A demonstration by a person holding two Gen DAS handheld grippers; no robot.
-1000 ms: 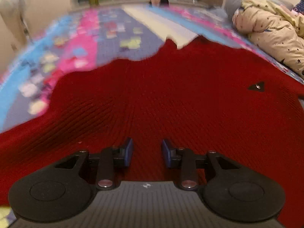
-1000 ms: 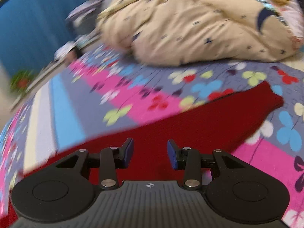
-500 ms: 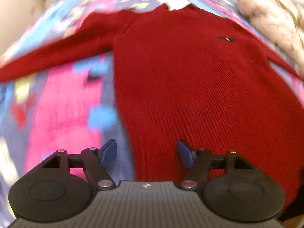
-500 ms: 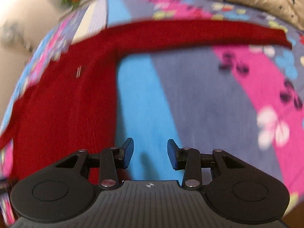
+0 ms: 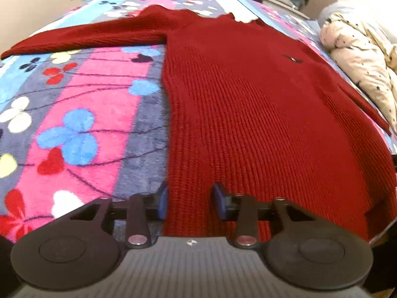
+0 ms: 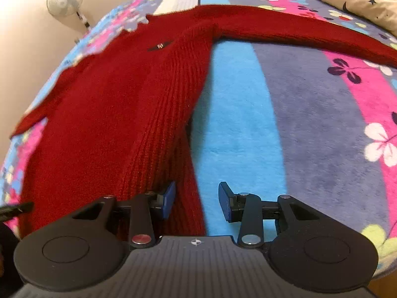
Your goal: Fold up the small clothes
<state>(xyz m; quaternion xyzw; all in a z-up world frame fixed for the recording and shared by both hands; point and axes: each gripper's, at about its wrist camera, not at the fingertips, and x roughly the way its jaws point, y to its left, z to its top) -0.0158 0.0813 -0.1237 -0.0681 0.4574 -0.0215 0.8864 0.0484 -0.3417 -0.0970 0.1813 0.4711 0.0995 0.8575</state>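
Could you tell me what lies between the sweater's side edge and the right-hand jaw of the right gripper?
Only bare blanket, its blue stripe, lies there, as the right wrist view shows; the sweater edge runs between the open jaws of the right gripper.

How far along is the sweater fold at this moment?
Done: the red sweater lies spread flat on the floral blanket, sleeves out sideways. In hand: the left gripper is closing over the left hem corner; the right gripper straddles the right hem edge, jaws apart. Left: every fold; none shows yet.

Red knit sweater [image 5: 248,104] flat on bed, sleeves spread sideways.
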